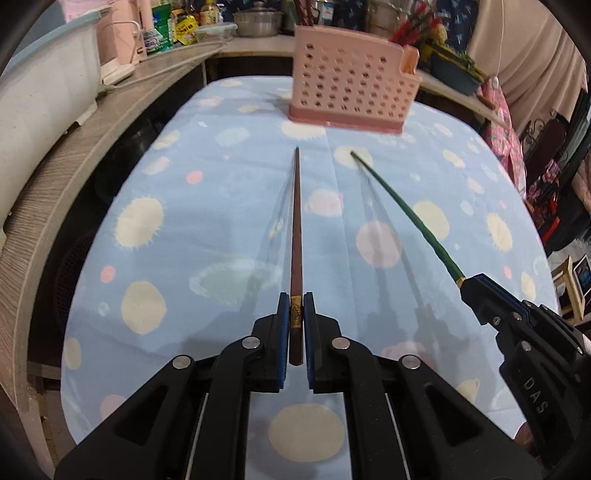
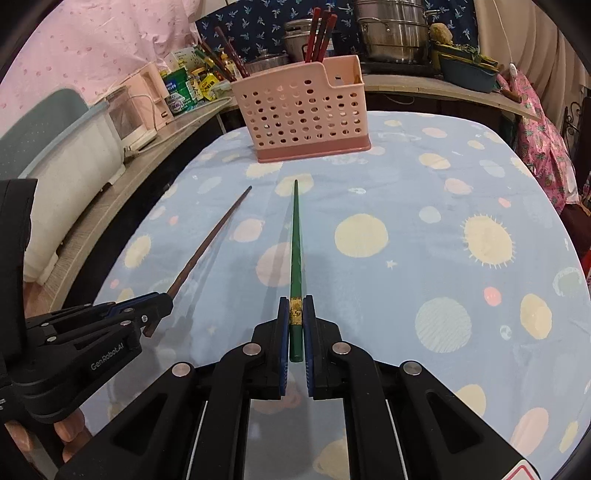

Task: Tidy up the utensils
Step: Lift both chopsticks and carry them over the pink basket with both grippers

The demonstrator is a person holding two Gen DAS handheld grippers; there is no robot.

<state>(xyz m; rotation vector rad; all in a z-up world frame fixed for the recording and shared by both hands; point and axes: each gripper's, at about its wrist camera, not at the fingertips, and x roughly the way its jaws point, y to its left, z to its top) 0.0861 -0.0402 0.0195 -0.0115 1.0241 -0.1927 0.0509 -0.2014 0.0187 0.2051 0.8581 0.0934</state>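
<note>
Behind the pink basket (image 2: 301, 110), toward twelve o'clock, the counter clutter runs together: steel pots (image 2: 391, 31), bottles and packets whose labels are too small to read. Several dark red chopsticks (image 2: 320, 35) stand in the basket's far side, their lower ends hidden by its wall. From the left wrist view the basket (image 1: 349, 92) is blurred, and whatever stands in it cannot be made out. The black frames of both claws are cut off at the bottom edge of each view.

The left claw (image 1: 296, 314) is closed on a brown chopstick (image 1: 296, 221), its blue pads pinching the gold band near the thick end; the thin tip points to twelve o'clock, toward the basket, well short of it. The right claw (image 2: 296, 314) is likewise clamped on a green chopstick (image 2: 295, 240) at its gold band, tip at twelve o'clock. In the right wrist view the left claw (image 2: 157, 308) shows at eight o'clock with fingertips of the person's hand (image 2: 70, 432) below it.

Both chopsticks are slim, smooth and tapered. The basket is hard plastic, its walls pierced with rows of round holes, on a darker pink base. It stands on a soft blue cloth (image 2: 424, 229) printed with pale suns, planets and dots.
</note>
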